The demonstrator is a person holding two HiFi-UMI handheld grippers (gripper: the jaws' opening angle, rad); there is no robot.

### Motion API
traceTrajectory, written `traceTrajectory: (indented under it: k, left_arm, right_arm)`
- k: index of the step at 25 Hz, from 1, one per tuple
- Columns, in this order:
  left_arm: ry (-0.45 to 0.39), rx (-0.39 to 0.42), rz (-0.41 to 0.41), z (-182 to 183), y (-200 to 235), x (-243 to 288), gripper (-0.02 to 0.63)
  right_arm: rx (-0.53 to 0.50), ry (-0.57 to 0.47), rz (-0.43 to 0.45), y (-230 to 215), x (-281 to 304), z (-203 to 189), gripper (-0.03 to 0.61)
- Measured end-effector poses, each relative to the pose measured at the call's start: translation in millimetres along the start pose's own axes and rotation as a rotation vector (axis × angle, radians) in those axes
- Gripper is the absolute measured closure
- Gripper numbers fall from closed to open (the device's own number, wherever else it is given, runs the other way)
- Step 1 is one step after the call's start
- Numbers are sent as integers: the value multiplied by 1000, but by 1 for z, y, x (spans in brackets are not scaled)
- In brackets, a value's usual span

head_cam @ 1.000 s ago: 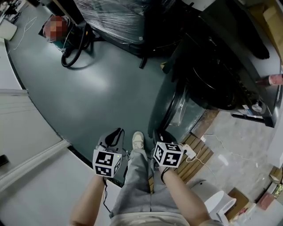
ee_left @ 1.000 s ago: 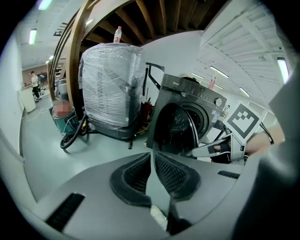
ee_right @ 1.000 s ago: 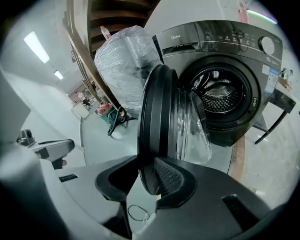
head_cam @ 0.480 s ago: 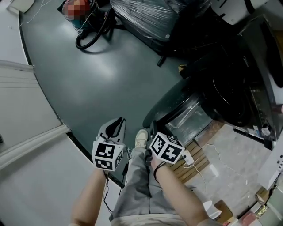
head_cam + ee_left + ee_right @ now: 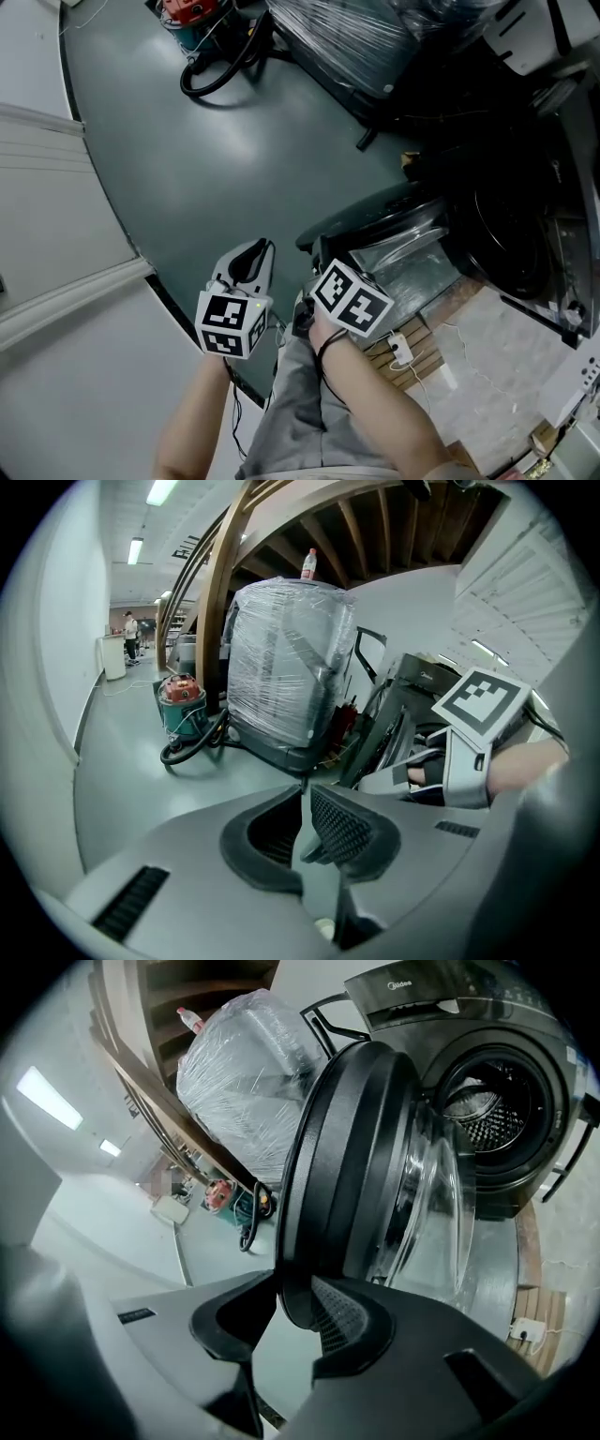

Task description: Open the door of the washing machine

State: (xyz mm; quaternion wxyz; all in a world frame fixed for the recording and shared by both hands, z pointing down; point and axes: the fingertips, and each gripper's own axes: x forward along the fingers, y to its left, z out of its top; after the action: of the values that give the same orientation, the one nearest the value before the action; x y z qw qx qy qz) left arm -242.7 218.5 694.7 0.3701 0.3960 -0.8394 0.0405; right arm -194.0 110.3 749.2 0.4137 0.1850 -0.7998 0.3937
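Right gripper view: caught the door [image 5: 347, 1147] of the washing machine [image 5: 548, 1044] swung wide open, edge-on at centre frame, glass bowl facing the opening on the right. Had the right gripper [image 5: 295, 1288] clamped on that door's lower rim, rim filling the gap between the pads; jaws had just eased apart slightly. Showed the perforated steel drum [image 5: 492, 1115] clearly. Read what looked like "Midea" on the top panel [image 5: 410, 976]; could not read the smaller print.

Head view: lost the drum in a dark mass at right. Did add wooden slats [image 5: 422, 347] under the machine, a white plug [image 5: 401, 350] on a cable there, and the grey-green floor [image 5: 187, 169] the door stood out over.

Left gripper view: had the left gripper [image 5: 305, 794] empty, jaws all but together, apart from the door. Picked up the right gripper's marker cube at right. Showed a plastic-wrapped bundle [image 5: 286, 658] with a bottle [image 5: 309, 564] on top, and a red-and-green vacuum [image 5: 181, 700] with a black hose just beside it. Found no legible writing here.
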Motion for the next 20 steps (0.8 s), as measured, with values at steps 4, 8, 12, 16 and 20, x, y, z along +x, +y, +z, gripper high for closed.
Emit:
traceTrajectory:
  k: [4, 8, 12, 16, 20]
  left_arm:
    - [23, 6, 32, 5, 24, 8, 566]
    - [16, -16, 47, 18, 45, 19, 566]
    - [-15, -30, 58, 33, 62, 29, 566]
    - [-12, -37, 56, 39, 69, 37, 566]
    - [-7, -28, 53, 39, 71, 41, 566]
  right_arm:
    - [53, -26, 5, 24, 24, 18, 440]
    - [65, -38, 41, 48, 46, 37, 448]
    - [77, -78, 53, 65, 62, 51, 453]
    - [58, -100, 68, 76, 72, 62, 459]
    - [31, -102, 89, 83, 81, 68, 466]
